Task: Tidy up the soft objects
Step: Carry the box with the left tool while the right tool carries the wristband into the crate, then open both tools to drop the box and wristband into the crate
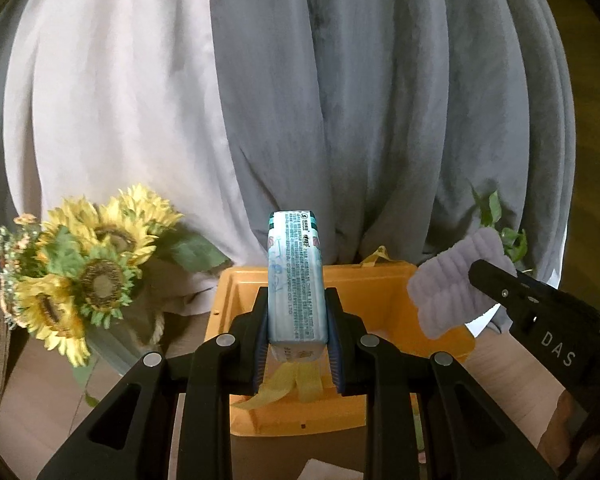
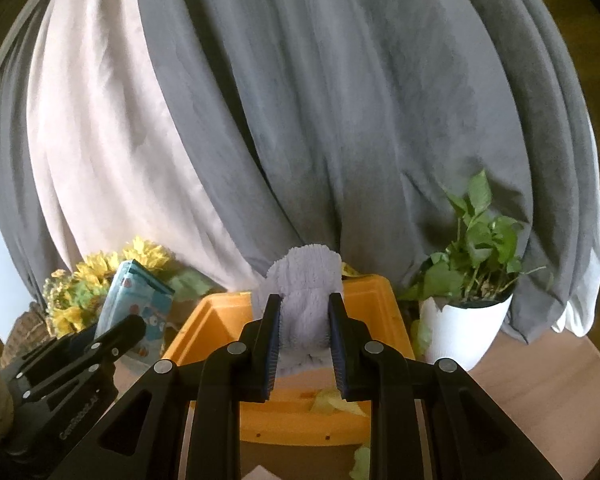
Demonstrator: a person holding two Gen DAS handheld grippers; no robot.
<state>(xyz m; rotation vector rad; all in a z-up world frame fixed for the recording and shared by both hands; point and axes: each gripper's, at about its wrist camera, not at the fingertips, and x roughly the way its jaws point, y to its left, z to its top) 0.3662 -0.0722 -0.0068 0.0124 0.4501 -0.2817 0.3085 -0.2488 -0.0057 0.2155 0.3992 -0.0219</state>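
L gripper [image 1: 296,320] pinching tissue pack [image 1: 295,276] upright over orange bin [image 1: 384,296]; R gripper [image 2: 304,332] clamped on fluffy lilac cloth [image 2: 306,280] at bin's 2 o'clock. Tip: lower both w/ bin walls cleared, then let go. Bin holds yellow ribbon bits [image 1: 288,384]; rest hidden.

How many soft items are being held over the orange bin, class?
2. The tissue pack sits clamped in the left hand-held gripper; the fluffy lilac cloth is pinched in the right hand-held gripper. More may lie hidden inside the orange bin.
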